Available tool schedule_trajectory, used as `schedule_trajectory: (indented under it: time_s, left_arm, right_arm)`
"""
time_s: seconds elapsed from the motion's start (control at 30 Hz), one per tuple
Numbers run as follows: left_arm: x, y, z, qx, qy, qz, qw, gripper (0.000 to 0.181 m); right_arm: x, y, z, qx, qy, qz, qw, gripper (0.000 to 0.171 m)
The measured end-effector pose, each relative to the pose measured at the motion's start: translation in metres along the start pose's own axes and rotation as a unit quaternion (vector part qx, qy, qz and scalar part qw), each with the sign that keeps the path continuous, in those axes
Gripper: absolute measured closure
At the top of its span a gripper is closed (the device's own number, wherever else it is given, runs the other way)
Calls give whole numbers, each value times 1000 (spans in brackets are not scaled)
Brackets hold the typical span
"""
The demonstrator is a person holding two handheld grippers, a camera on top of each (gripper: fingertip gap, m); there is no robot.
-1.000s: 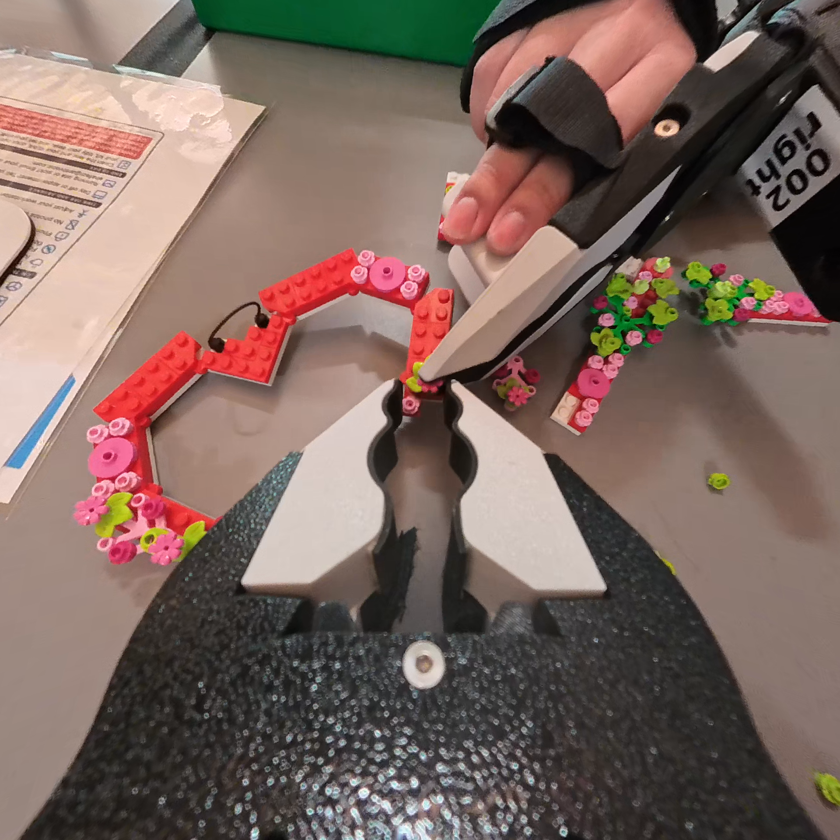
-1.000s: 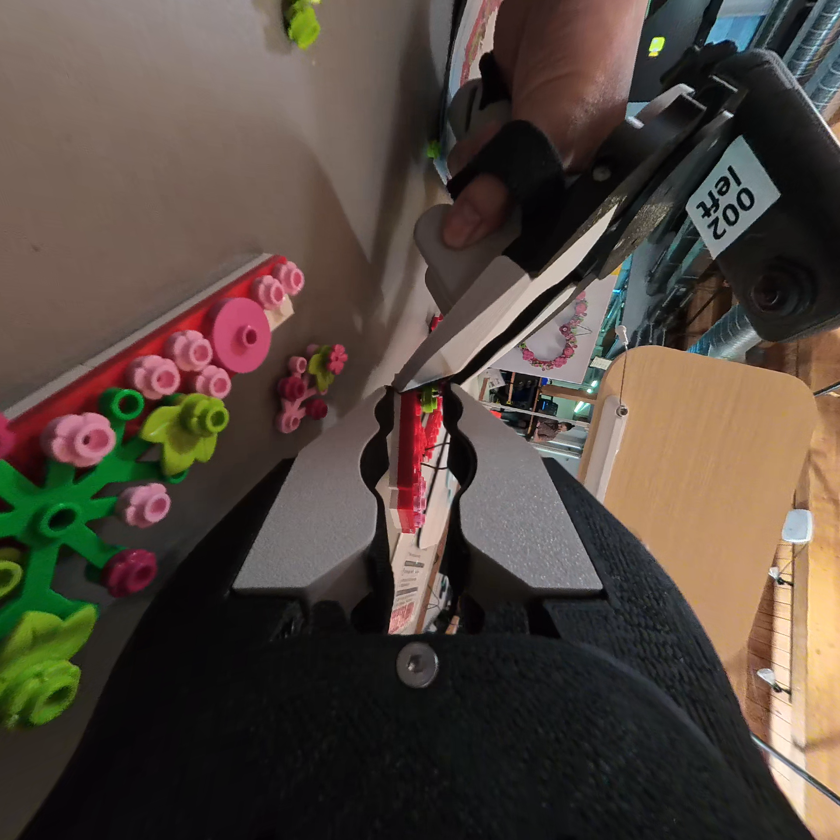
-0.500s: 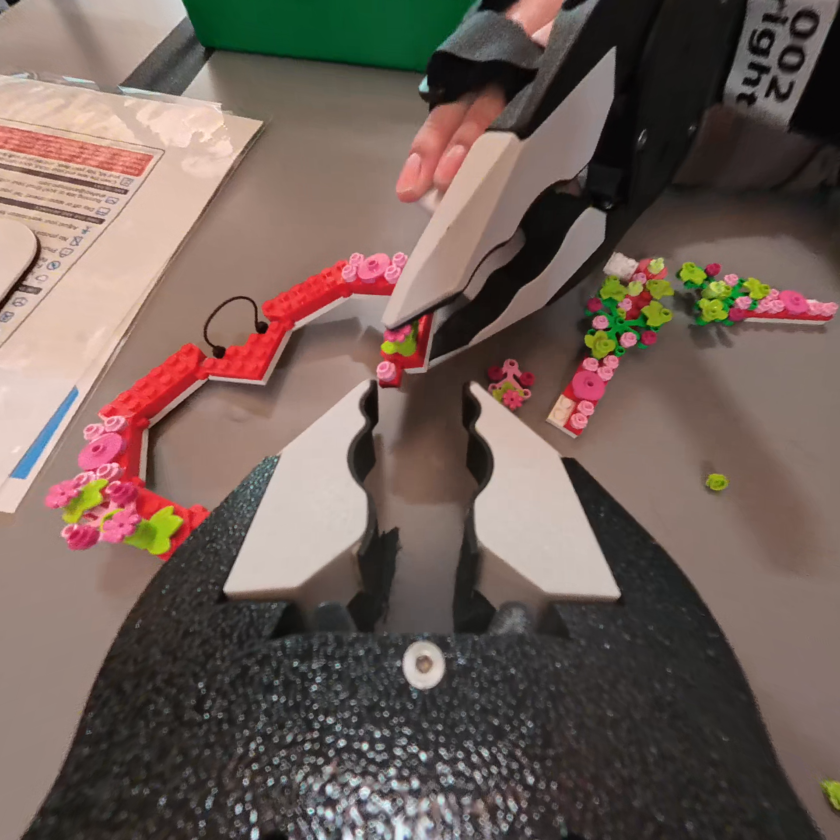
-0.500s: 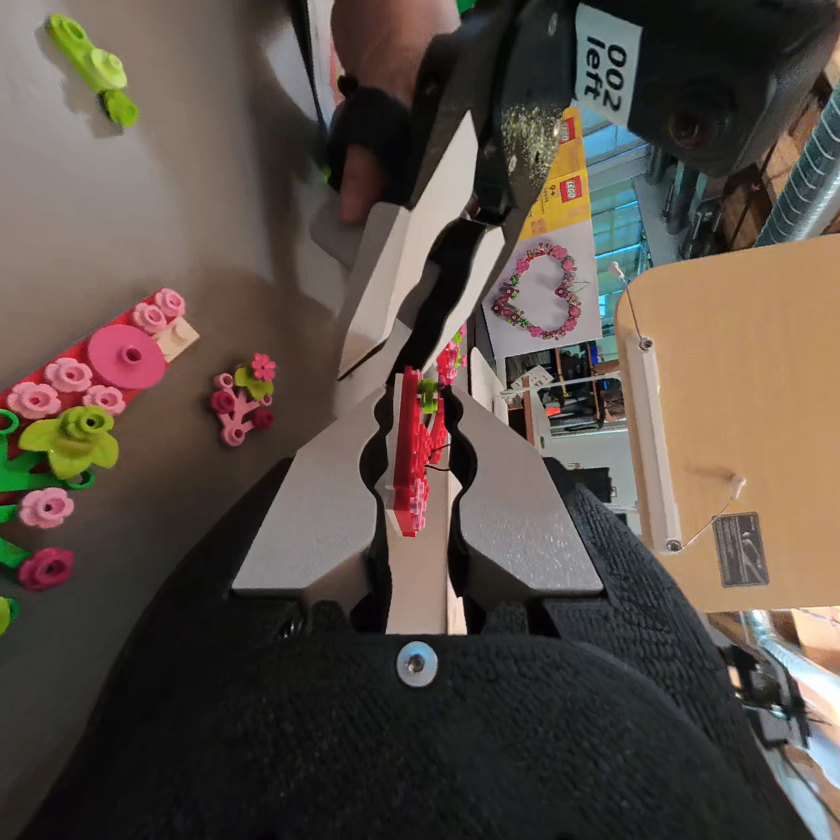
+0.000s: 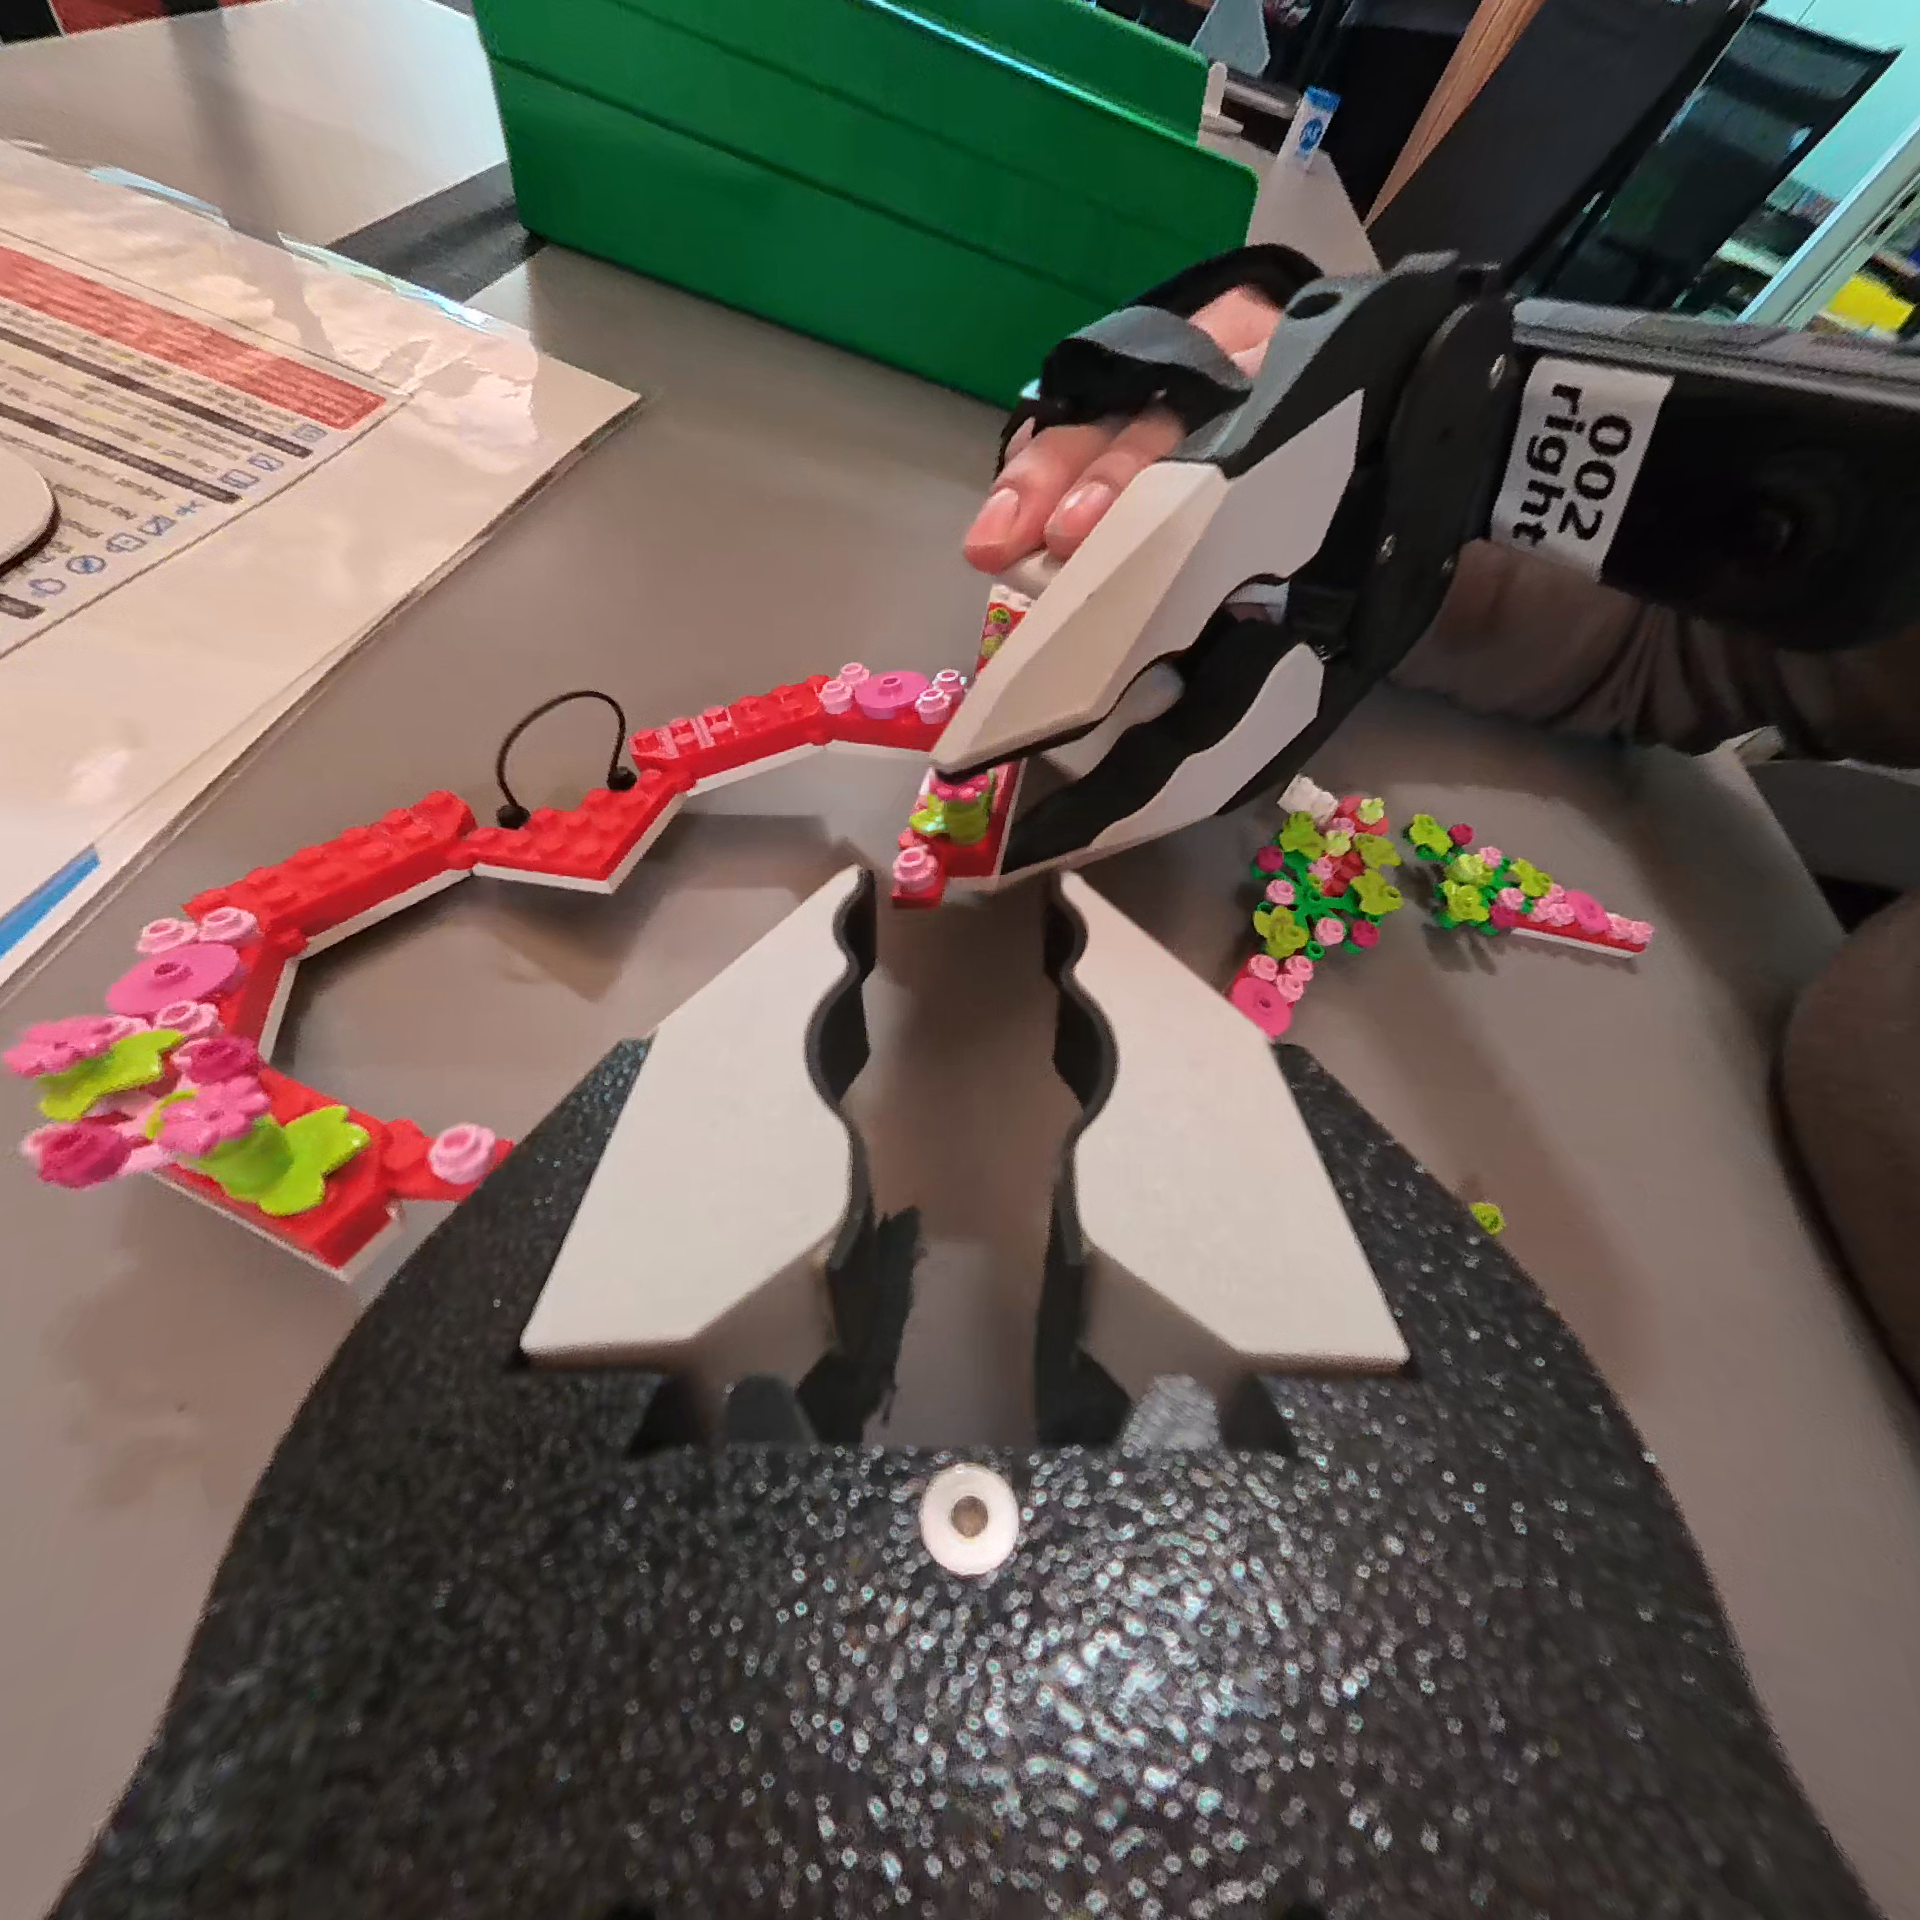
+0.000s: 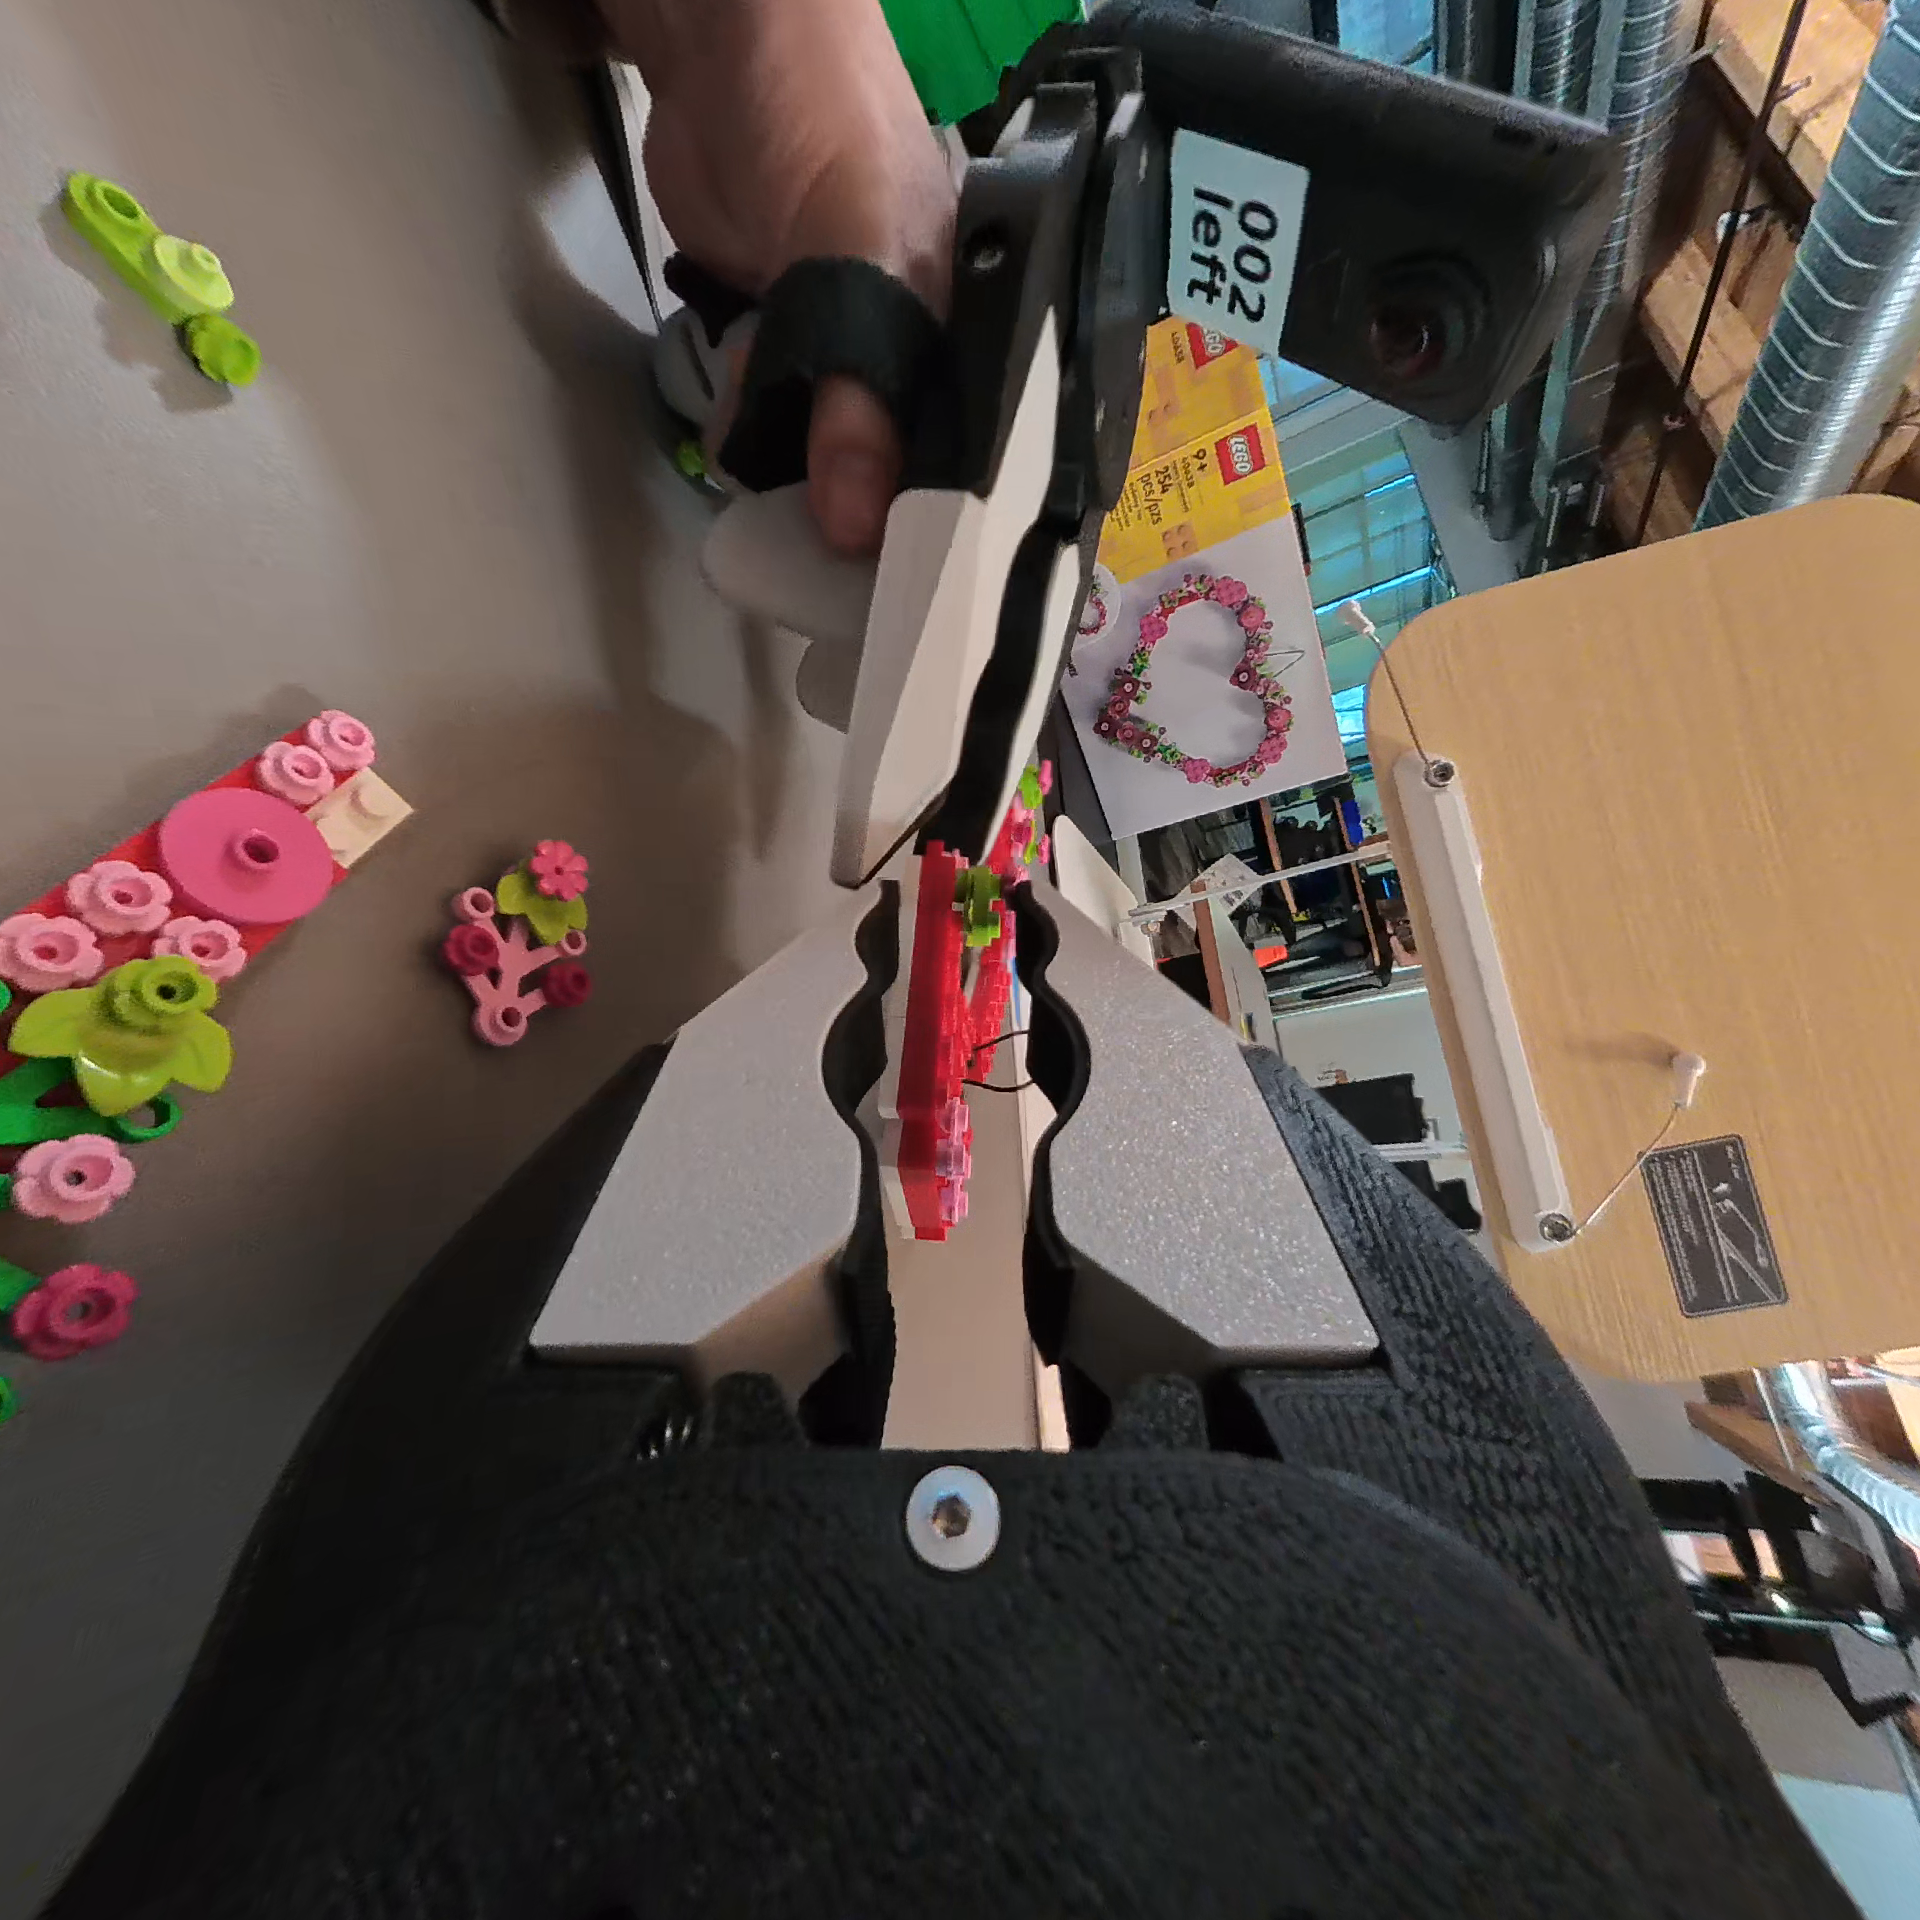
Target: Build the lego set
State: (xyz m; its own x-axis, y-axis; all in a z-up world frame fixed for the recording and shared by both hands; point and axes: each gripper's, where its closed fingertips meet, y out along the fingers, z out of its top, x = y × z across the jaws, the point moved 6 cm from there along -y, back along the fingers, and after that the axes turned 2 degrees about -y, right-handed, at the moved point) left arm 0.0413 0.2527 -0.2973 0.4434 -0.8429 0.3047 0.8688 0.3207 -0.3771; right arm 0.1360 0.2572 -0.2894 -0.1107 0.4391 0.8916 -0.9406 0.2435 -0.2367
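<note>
A red heart-frame section with pink and lime flowers lies in an arc on the grey table, a black cord loop on top. My right gripper is shut on its right end and holds that end tilted up; it also shows in the left wrist view. My left gripper is open and empty, just in front of that end. In the right wrist view it stands just beyond my right fingertips.
Two loose flowered sections lie to the right. A pink sprig and lime pieces lie loose. A laminated sheet is at left, a green box behind, and the set's box beyond. Left and right tips are no more than a few centimetres apart.
My left gripper opened, let go of the frame's end and drew back. My right gripper turned and tilted that end up, still holding it.
</note>
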Motion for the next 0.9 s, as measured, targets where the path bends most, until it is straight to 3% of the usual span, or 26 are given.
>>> schedule_trajectory:
  time_s: [0.3, 0.9]
  left_arm:
    - [-5, -7, 4, 30, -29, -11, 999, 153]
    - [-2, 0, -1, -9, -34, -33, 999, 164]
  right_arm:
    - [-7, -1, -3, 12, -32, 3, 999, 151]
    - [-10, 1, 0, 39, 3, 8, 999, 150]
